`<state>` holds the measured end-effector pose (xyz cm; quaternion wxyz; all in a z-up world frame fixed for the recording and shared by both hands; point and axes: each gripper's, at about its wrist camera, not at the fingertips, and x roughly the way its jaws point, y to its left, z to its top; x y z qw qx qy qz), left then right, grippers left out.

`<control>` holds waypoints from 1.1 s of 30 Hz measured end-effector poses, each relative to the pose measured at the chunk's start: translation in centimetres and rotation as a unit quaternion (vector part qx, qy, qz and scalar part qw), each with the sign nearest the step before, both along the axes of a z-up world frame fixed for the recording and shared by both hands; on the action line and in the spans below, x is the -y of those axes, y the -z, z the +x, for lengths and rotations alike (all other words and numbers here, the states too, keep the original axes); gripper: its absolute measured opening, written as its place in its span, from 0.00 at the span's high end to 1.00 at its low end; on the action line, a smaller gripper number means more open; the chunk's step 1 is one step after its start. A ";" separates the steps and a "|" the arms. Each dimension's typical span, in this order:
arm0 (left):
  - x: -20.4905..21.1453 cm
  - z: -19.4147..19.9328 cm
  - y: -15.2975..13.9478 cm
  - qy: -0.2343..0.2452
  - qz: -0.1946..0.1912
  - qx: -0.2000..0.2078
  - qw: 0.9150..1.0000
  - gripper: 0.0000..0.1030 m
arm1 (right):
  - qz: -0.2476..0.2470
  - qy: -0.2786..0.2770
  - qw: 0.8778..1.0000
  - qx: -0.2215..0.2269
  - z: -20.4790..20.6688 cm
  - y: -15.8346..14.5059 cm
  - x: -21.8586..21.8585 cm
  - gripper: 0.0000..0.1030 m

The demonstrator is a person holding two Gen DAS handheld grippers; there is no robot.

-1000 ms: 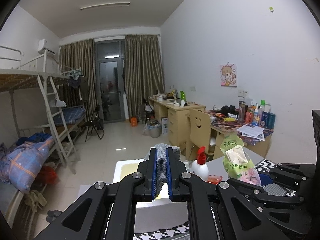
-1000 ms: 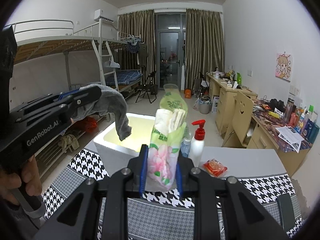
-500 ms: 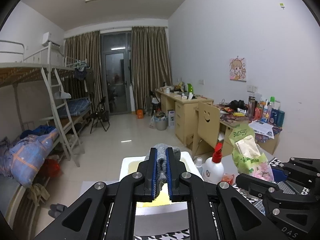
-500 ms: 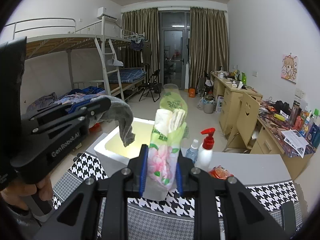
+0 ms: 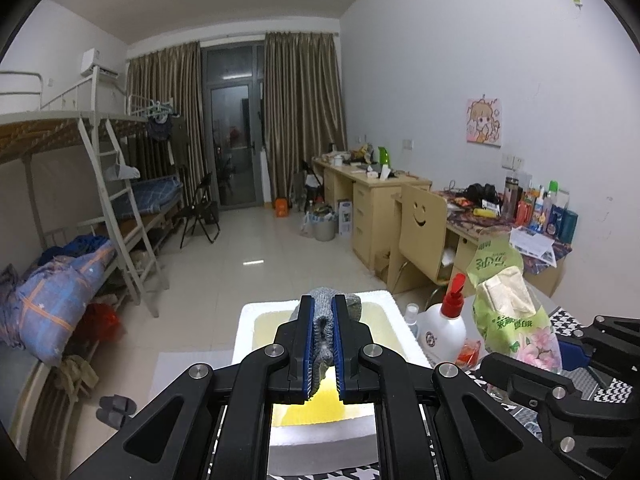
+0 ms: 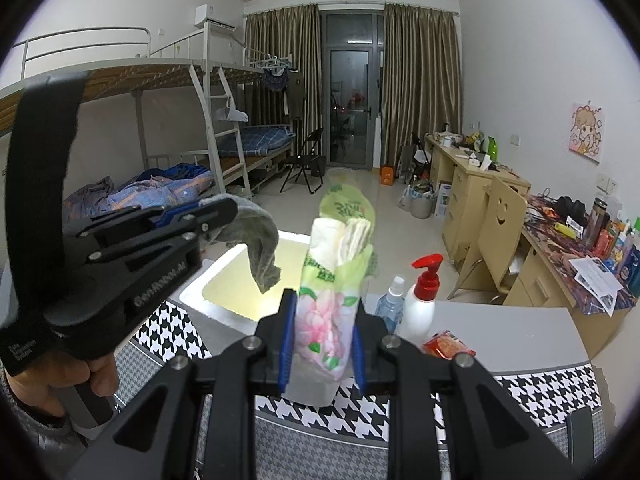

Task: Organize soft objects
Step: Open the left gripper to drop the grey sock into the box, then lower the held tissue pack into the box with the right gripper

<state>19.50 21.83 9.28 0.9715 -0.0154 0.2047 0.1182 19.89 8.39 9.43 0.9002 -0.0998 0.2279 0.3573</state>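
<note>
Grey sock (image 5: 322, 330) hangs clamped in my left gripper (image 5: 322, 344) over the foam box (image 6: 192, 294); my right gripper (image 6: 322, 346) grips the tissue pack (image 6: 334, 280).

A: How are the grippers built?
B: On the left gripper (image 5: 323, 344), black linkage arms, silver screws and blue pads are seen.
A: And the right gripper (image 6: 322, 346)?
B: The same; at nine o'clock, white lettering is seen, with a grey sleeve (image 6: 28, 436) lower down.

A white pump bottle (image 6: 420, 300) with a red top is seen on the table beside a small clear spray bottle (image 6: 390, 304) (a red packet (image 6: 448, 345) lies nearby).
</note>
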 end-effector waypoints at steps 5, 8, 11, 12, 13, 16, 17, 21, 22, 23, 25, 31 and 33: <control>-0.9 1.4 0.9 -0.004 -0.009 -0.021 1.000 0.91 | -0.003 0.002 1.000 -0.009 1.0 0.2 -0.4 0.73; -1.6 2.0 1.5 -0.004 -0.018 -0.032 0.999 0.91 | -0.004 0.000 1.000 -0.013 1.6 0.4 -0.5 0.73; -2.1 2.5 1.9 -0.009 -0.018 -0.038 0.999 0.91 | -0.006 0.001 1.000 -0.017 1.9 0.7 -0.9 0.73; -2.3 2.8 2.0 -0.009 -0.019 -0.042 0.999 0.90 | -0.007 0.002 1.000 -0.018 2.1 0.8 -0.9 0.73; -2.5 2.9 2.2 -0.008 -0.023 -0.045 0.999 0.90 | -0.008 0.002 1.000 -0.019 2.3 0.8 -1.0 0.73; -3.0 3.4 2.7 -0.008 -0.028 -0.056 0.998 0.73 | -0.010 0.004 1.000 -0.023 2.7 1.0 -1.2 0.73; -3.3 3.5 3.0 -0.010 -0.032 -0.059 0.998 0.52 | -0.011 0.005 1.000 -0.023 2.8 1.0 -1.3 0.73; -4.1 3.4 3.2 -0.015 -0.042 -0.057 0.997 0.36 | -0.010 0.009 1.000 -0.027 3.3 1.1 -1.4 0.72; -4.2 3.4 3.2 -0.016 -0.040 -0.058 0.997 0.35 | -0.012 0.009 1.000 -0.027 3.4 1.1 -1.4 0.73; -4.3 3.3 3.2 -0.019 -0.038 -0.057 0.997 0.33 | -0.013 0.010 1.000 -0.027 3.5 1.2 -1.5 0.73; -4.4 3.2 3.1 -0.023 -0.036 -0.054 0.998 0.27 | -0.014 0.012 0.999 -0.027 3.5 1.2 -1.7 0.73; -4.8 2.2 2.6 -0.054 -0.019 -0.042 0.997 0.13 | -0.016 0.008 0.999 -0.026 3.6 1.2 -2.1 0.72; -5.1 1.9 2.5 -0.070 -0.013 -0.042 0.997 0.07 | -0.016 0.007 0.999 -0.028 3.6 1.2 -2.3 0.72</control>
